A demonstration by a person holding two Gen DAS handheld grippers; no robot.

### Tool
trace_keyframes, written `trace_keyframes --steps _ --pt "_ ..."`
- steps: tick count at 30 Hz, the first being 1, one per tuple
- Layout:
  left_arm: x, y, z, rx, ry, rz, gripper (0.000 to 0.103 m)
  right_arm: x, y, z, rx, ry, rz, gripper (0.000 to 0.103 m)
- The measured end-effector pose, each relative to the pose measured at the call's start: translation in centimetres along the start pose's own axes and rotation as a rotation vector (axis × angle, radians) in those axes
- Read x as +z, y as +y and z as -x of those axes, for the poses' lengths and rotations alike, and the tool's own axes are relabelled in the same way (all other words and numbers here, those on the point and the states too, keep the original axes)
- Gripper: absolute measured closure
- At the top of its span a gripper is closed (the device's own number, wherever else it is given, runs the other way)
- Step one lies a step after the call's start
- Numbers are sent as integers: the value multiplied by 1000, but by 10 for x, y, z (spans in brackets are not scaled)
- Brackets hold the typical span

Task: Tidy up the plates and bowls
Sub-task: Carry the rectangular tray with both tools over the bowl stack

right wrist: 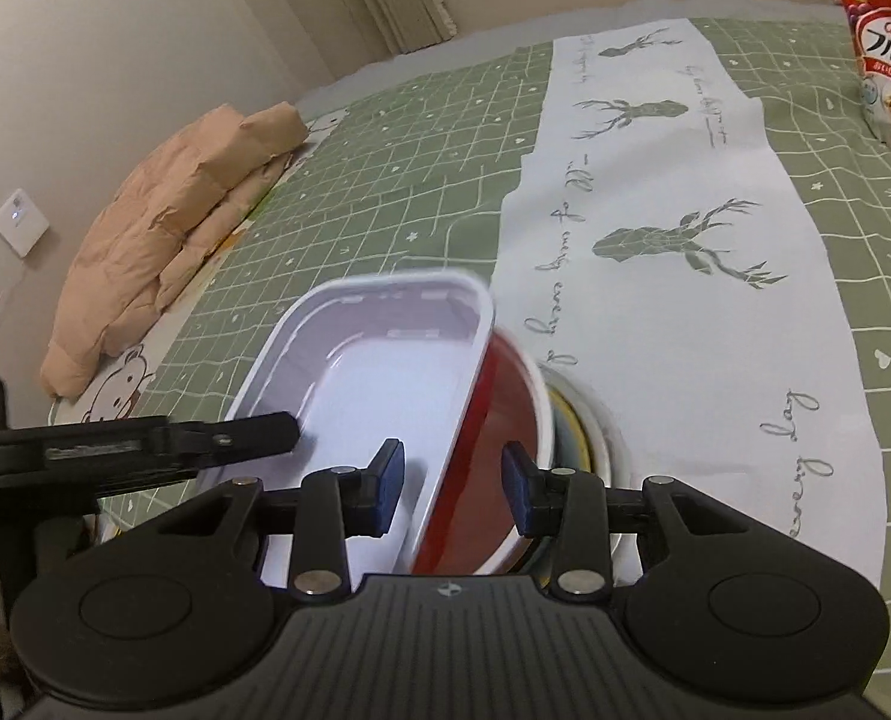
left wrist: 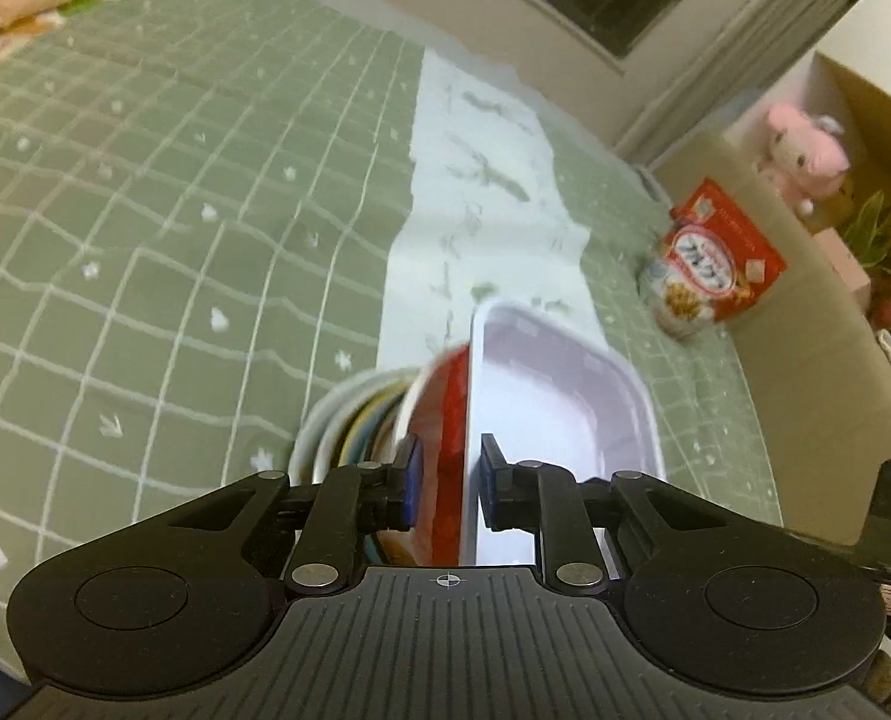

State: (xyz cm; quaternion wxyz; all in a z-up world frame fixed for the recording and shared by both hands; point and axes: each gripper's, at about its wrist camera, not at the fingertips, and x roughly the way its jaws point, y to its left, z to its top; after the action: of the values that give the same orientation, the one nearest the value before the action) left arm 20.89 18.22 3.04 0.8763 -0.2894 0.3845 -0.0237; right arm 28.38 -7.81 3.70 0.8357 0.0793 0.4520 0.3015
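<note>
Each hand-held gripper, left and right, is clamped on the tray rim where the red bowl leans against it, above the bed. More bowls are nested behind, so stacking looks mostly done; setting down remains. Both point steeply downward.

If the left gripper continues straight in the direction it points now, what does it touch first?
It already grips the stacked dishes; beyond them, the left gripper would probably meet the white deer-print cloth on the green checked cover, though blur hides depth.
</note>
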Motion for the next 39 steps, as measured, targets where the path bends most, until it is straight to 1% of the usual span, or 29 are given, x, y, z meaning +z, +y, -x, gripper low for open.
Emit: trace_keyframes --steps 1,3,6,7,9,12,16,17,19,21,22,26,29,30,31,33,35,37,39 --pt "3 -2 3 6 -25 -18 81 2 -1 1 -3 -11 3 67" --pt "8 -9 5 5 -51 -38 81 5 0 3 -7 -33 10 67" --pt "16 -11 -1 -24 -37 -36 81 12 0 4 -4 -58 9 67" --pt "16 -13 -3 -27 -31 -33 80 15 0 4 0 -62 5 65" --pt "17 -16 -2 -27 -46 -45 80 18 2 6 -9 -88 10 65" --pt "19 -18 4 -56 -66 -42 80 24 4 14 2 -132 21 64" --pt "26 -18 11 -106 -135 -37 80 31 4 23 26 -194 30 64" --pt "29 -18 8 -103 -130 -37 80 34 4 22 24 -199 30 64" --pt "33 -17 -7 -73 -89 -42 80 37 2 14 9 -183 25 64" --pt "33 -12 -19 -58 -45 -25 80 38 -2 3 -23 -158 16 64" --pt "32 -9 -21 -59 -38 -18 80 37 -5 -1 -40 -152 11 64" --pt "24 1 -6 -88 -57 -3 80 29 -13 2 -35 -153 -3 64" --pt "21 7 5 -75 -70 6 78 22 -14 6 -27 -137 6 64" --pt "20 10 6 -80 -71 16 78 20 -15 6 -23 -127 6 64" --pt "19 13 6 -86 -70 27 75 18 -16 6 -12 -120 2 64" --pt "18 17 6 -100 -71 50 75 15 -16 4 -1 -108 -4 64" --pt "18 17 5 -103 -72 56 77 15 -15 2 3 -108 -3 64" --pt "19 15 0 -103 -54 51 77 17 -14 -1 7 -103 0 64" --pt "19 15 -10 -124 -17 59 77 19 -12 -4 11 -102 4 63"
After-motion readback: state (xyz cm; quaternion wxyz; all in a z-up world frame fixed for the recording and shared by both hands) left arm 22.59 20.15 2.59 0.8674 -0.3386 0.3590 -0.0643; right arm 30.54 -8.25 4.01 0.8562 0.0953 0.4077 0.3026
